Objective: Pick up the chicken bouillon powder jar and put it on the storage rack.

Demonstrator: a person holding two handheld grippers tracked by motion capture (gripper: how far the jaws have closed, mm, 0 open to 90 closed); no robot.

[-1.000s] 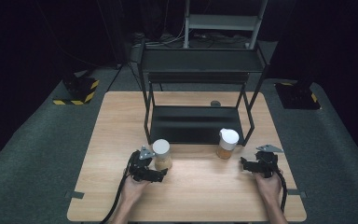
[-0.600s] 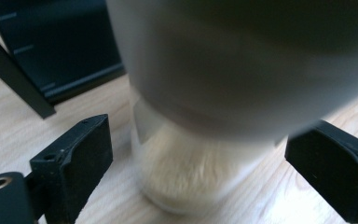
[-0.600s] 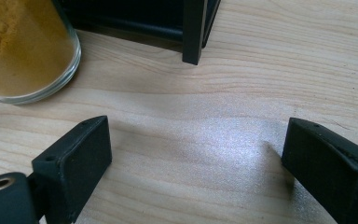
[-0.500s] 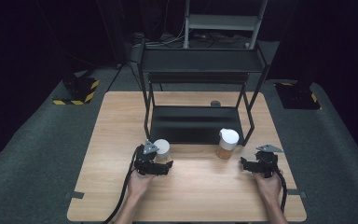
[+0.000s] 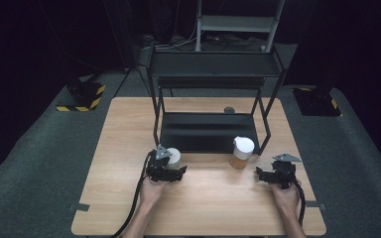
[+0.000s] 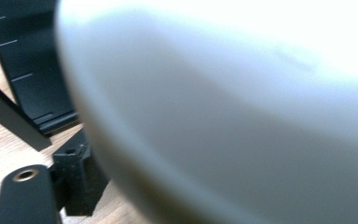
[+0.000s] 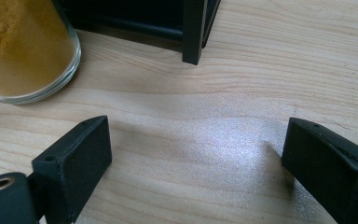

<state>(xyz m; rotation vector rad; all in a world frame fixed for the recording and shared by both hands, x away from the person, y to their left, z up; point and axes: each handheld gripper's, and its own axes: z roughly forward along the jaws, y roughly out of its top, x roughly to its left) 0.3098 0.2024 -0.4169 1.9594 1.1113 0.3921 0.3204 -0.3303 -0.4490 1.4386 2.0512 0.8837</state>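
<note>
My left gripper (image 5: 171,162) reaches around a white-lidded jar (image 5: 174,154) at the rack's front left corner. Its jaws have just been closing with the jar between them. In the left gripper view the lid (image 6: 242,112) looms large and one pad (image 6: 77,179) sits right at the jar's side; the other pad is hidden, so I cannot tell whether they press. My right gripper (image 5: 276,171) rests low over the table, open, with bare wood between its fingers (image 7: 196,158). A second white-lidded jar (image 5: 241,151) of yellow powder (image 7: 23,51) stands just left of it, apart.
A black two-tier metal rack (image 5: 213,74) stands on the wooden table (image 5: 218,208), its front right leg (image 7: 193,28) just ahead of my right gripper. A small dark disc (image 5: 229,110) lies behind the rack. Dark floor surrounds the table.
My left gripper has moved forward onto the left jar, which now sits between its jaws instead of beside them. The right gripper and the powder jar have stayed put.
</note>
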